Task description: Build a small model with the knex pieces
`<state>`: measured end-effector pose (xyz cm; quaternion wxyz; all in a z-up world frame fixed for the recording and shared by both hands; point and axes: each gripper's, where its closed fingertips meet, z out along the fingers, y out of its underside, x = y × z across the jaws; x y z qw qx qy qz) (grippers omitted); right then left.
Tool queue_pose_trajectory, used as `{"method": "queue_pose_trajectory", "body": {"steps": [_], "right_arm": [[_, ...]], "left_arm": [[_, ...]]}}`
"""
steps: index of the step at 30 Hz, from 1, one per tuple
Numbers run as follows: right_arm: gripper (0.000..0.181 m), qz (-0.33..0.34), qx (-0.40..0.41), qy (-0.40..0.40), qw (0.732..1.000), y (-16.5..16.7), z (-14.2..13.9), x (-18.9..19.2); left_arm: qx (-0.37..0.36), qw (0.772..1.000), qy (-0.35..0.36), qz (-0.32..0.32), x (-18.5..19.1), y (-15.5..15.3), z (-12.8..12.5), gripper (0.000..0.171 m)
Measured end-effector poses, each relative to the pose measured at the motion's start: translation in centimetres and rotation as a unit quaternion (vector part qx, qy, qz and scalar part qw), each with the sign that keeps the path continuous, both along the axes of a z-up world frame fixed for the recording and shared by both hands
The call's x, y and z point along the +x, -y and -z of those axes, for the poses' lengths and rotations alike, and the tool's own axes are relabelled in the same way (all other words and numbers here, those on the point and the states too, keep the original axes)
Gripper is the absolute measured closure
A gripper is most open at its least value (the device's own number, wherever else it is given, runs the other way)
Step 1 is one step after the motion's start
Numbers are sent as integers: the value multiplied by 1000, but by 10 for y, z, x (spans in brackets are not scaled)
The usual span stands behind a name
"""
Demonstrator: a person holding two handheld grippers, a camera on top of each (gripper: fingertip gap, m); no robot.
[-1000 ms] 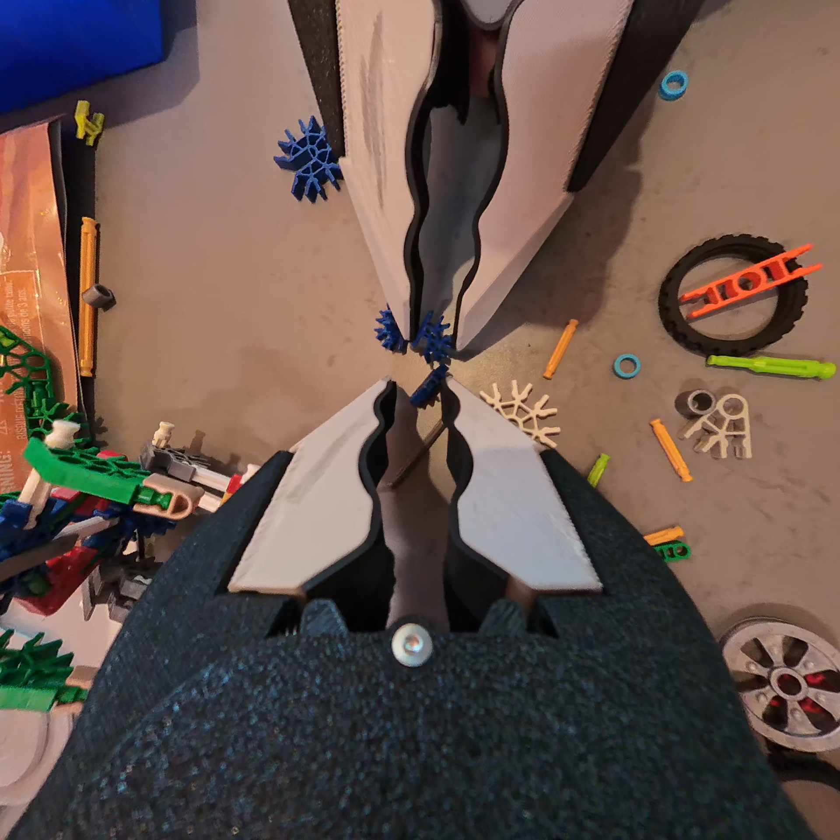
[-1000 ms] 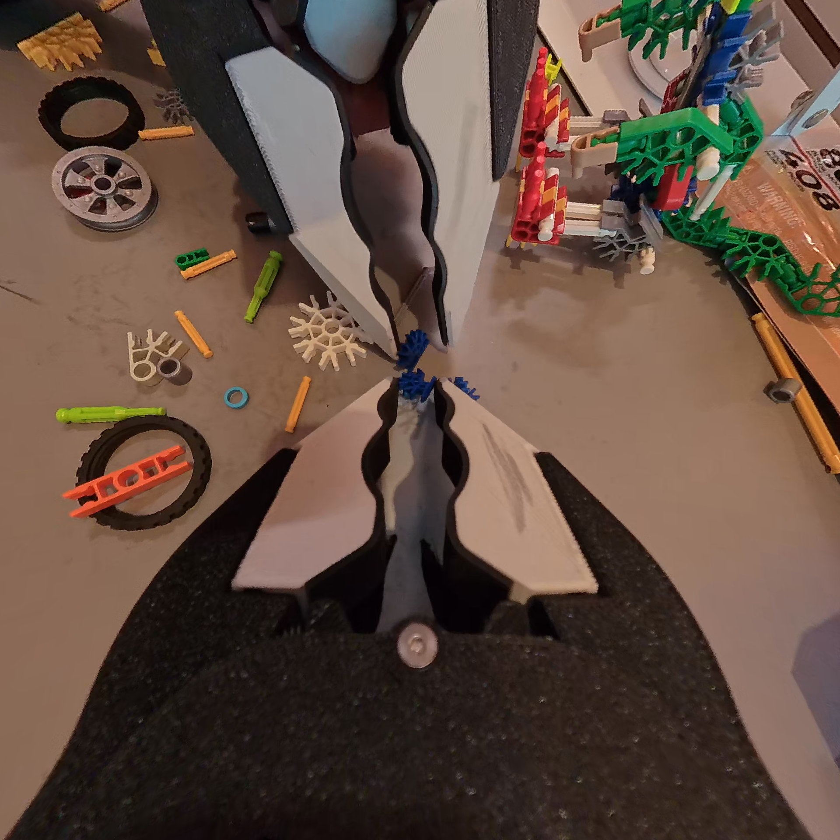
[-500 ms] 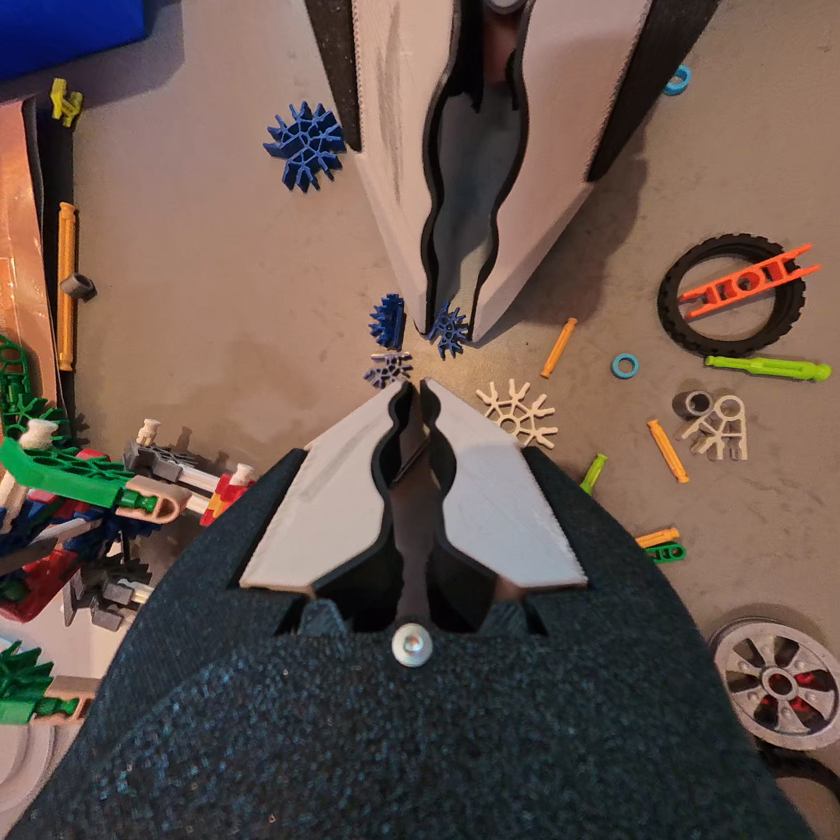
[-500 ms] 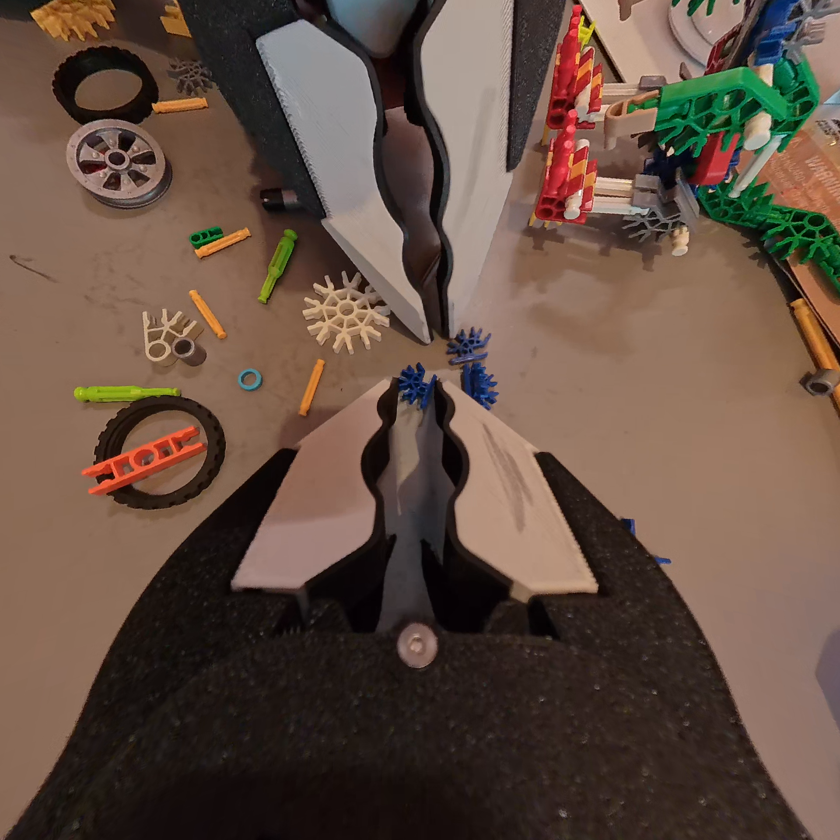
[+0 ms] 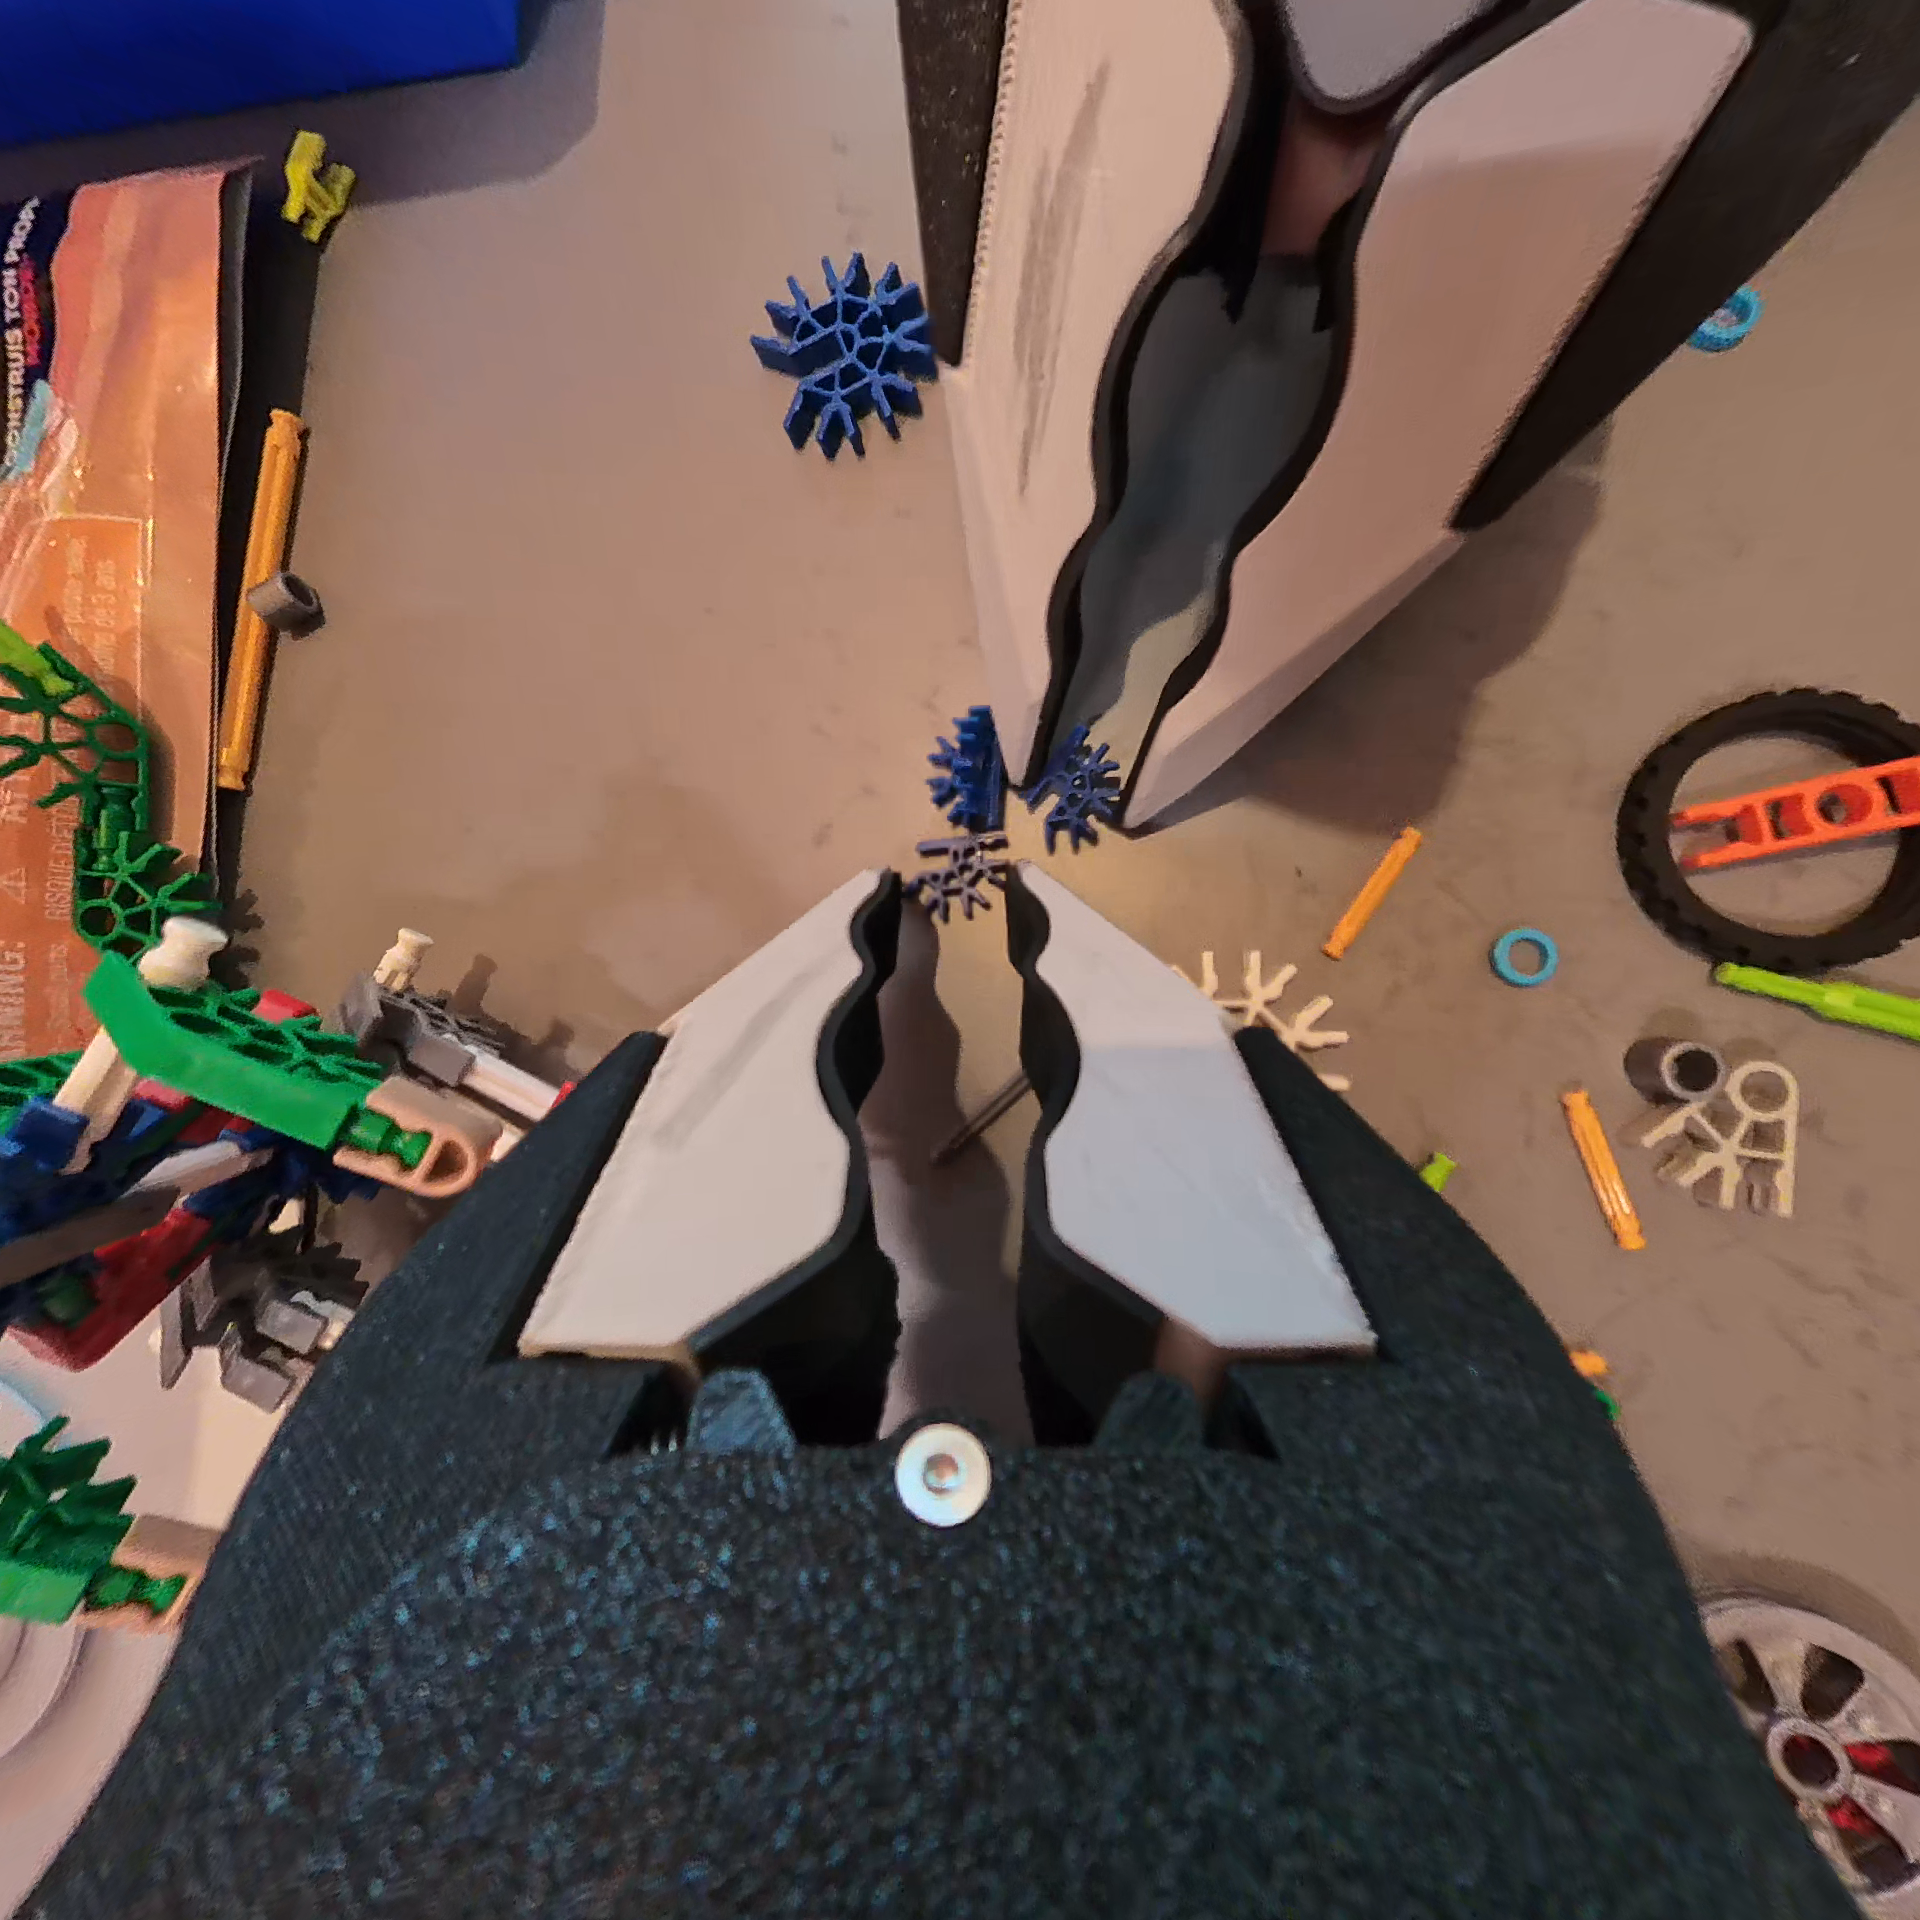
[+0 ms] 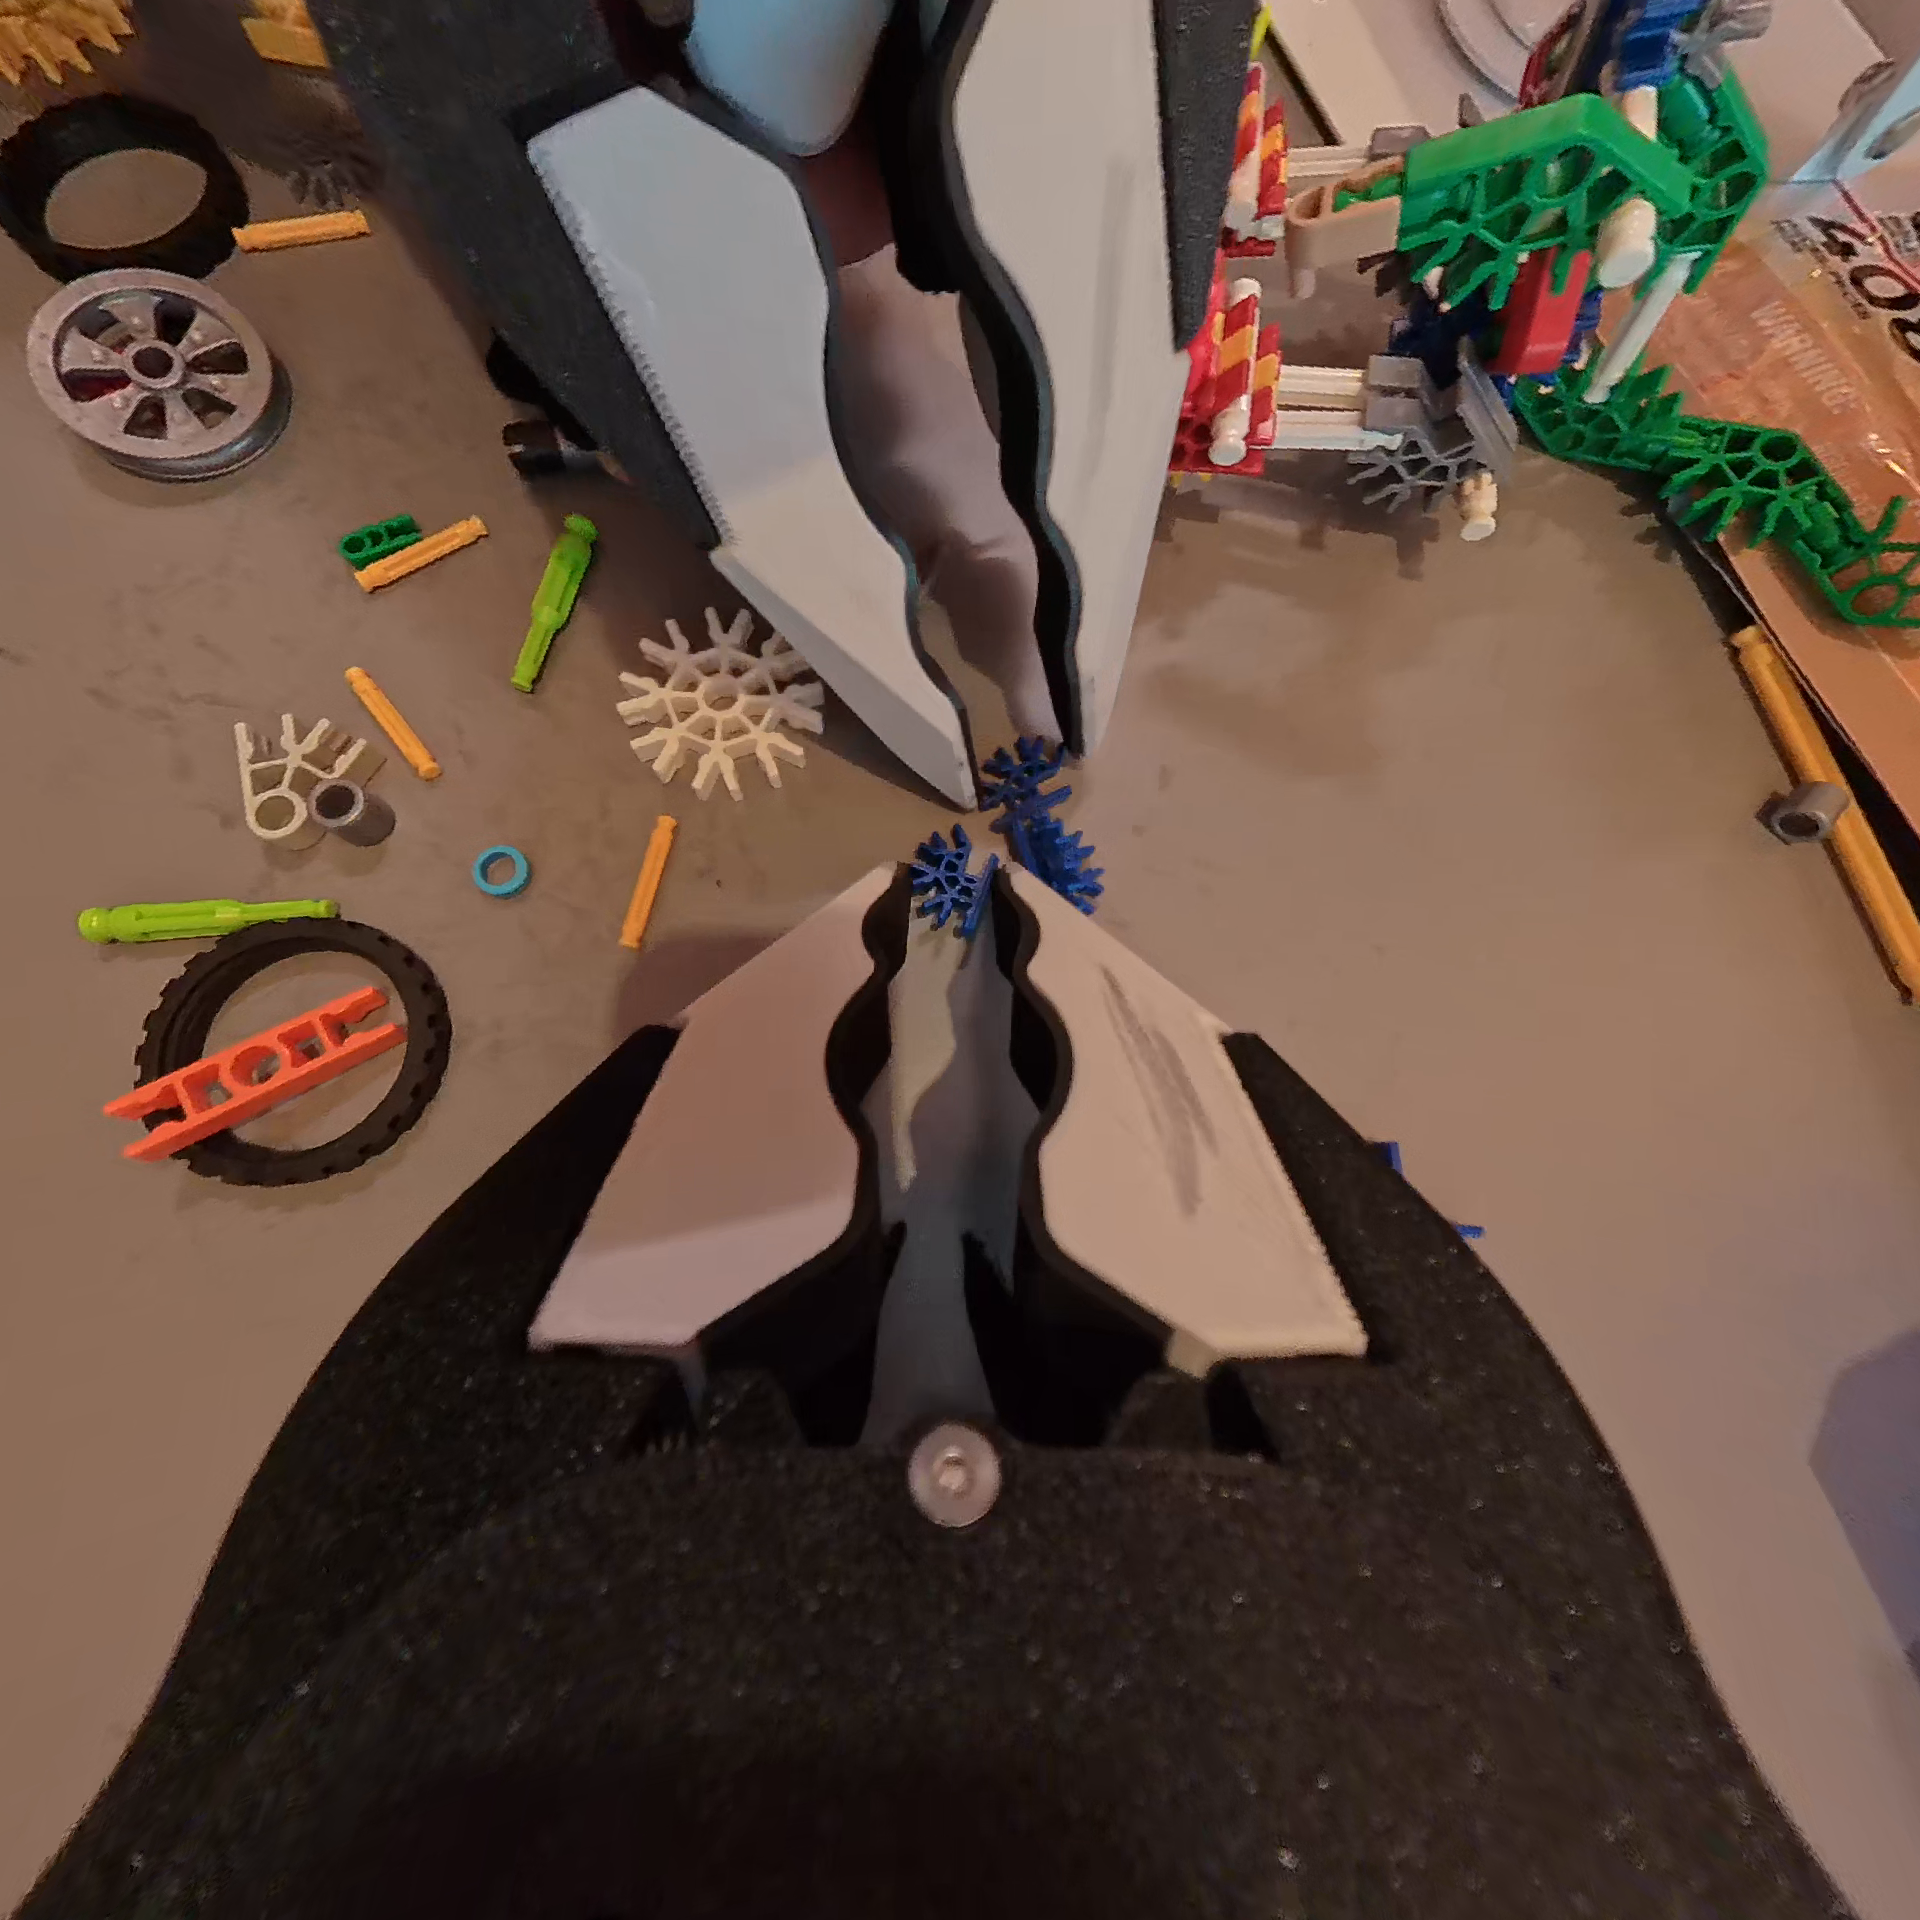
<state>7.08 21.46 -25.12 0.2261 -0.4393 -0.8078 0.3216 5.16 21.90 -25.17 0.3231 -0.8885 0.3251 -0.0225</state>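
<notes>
Right gripper (image 6: 948,891) pinching small blue snowflake connector (image 6: 948,878) at tips. Left gripper (image 5: 954,883) narrowly parted, tips straddling second blue connector (image 5: 961,878) on matte grey table (image 5: 623,644); contact unclear. Third blue connector (image 5: 964,764) just beside. Black knobbly tyre ring (image 6: 293,1049) encloses flat orange slotted piece (image 6: 255,1070).

A flat grey-brown tabletop (image 5: 582,644) fills both views, matt, with faint scuffs and smudges. Warm light falls from above and leaves soft shadows on it, with a brighter patch near the middle of the left wrist view. A blue sheet (image 5: 249,52) lies at the far left corner of that view, and an orange printed packet (image 5: 104,499) along the left edge; the packet (image 6: 1829,395) also shows at the right of the right wrist view. No walls, windows or floor can be seen.
</notes>
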Motion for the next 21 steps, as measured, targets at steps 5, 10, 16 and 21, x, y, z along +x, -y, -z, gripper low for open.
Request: {"method": "queue_pose_trajectory", "body": {"steps": [5,10,16,21], "right_arm": [[166,16,2,0,1000,-6,0,-2],[166,12,3,0,1000,-6,0,0],[166,-12,-12,10,1000,2,0,8],[166,-26,-11,6,1000,6,-2,10]], "left_arm": [[4,1000,-3,4,1,-1,0,155],[16,999,-34,34,3,1,0,161],[15,994,-47,96,16,14,0,164],[27,990,-40,132,22,22,-7,167]]}}
